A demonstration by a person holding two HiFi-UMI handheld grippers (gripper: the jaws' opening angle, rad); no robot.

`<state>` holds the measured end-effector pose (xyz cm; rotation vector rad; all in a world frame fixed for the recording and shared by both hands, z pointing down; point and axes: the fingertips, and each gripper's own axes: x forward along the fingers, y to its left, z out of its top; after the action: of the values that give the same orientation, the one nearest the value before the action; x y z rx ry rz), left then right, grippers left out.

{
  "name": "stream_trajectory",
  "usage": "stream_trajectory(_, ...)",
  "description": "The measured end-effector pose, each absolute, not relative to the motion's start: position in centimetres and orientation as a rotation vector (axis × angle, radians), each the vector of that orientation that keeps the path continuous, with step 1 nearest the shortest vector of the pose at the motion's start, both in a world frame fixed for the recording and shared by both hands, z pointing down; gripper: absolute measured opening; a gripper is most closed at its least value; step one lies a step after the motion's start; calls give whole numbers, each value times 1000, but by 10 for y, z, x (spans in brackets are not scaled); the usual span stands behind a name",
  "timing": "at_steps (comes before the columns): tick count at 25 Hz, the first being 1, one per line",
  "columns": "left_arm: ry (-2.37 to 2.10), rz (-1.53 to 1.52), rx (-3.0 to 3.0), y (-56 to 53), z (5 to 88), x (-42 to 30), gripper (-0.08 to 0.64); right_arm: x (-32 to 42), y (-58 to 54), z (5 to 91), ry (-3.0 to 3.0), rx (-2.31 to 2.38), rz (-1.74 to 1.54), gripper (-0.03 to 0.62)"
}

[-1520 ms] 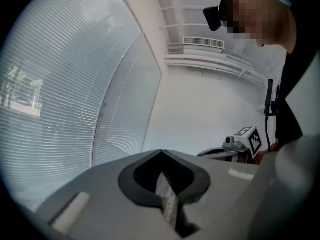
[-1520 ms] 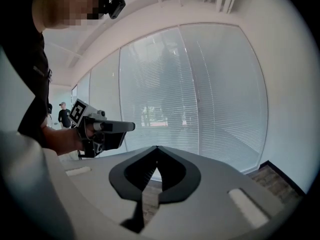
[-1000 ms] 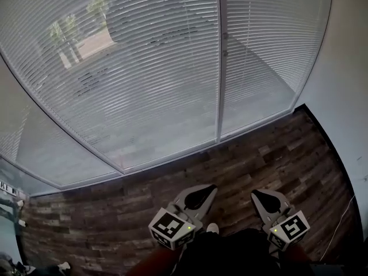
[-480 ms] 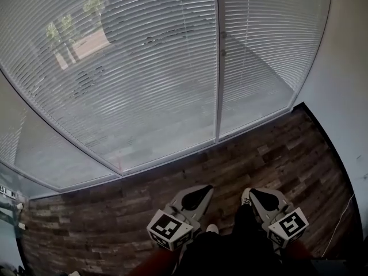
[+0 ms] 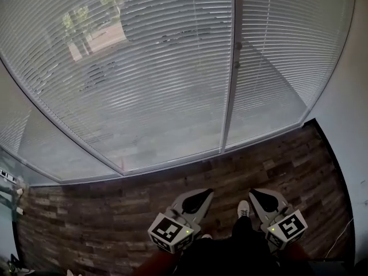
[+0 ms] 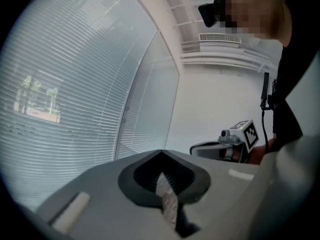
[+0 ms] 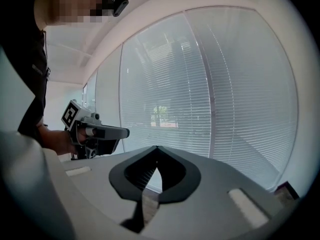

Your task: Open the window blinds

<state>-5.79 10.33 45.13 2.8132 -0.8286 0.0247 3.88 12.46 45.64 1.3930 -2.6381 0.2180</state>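
White slatted window blinds (image 5: pixel 149 79) hang down over the tall panes, reaching almost to the floor. Trees and pavement outside show faintly between the slats. In the head view both grippers are held low in front of the person, well short of the blinds. My left gripper (image 5: pixel 201 195) is shut with nothing between its jaws, and so is my right gripper (image 5: pixel 255 195). The left gripper view has the blinds (image 6: pixel 75 84) ahead and the right gripper (image 6: pixel 225 141) off to the side. From the right gripper view, the blinds (image 7: pixel 200 84) fill the frame past the left gripper (image 7: pixel 100 132).
A white upright window frame bar (image 5: pixel 230 85) splits the blinds into two panels. Dark wood-plank floor (image 5: pixel 115 211) runs along the window's foot. A plain white wall (image 5: pixel 352 114) closes the right side. The person's shoe (image 5: pixel 244 209) shows between the grippers.
The window and its upright bar have slid right in the head view as the person moved. A foot has stepped forward between the grippers. Both grippers stay shut.
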Motion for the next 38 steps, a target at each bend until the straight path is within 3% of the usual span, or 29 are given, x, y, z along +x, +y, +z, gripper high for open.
stream_trajectory(18, -1090, 6, 2831, -57, 371, 93, 0, 198, -51, 392, -2791, 1225, 144, 26)
stream_trajectory(28, -1230, 67, 2753, -71, 378, 129, 0, 238, -83, 406, -2879, 1127, 233, 26)
stream_trajectory(38, -1310, 109, 2685, -86, 387, 92, 0, 207, -101, 408, -2897, 1071, 260, 26)
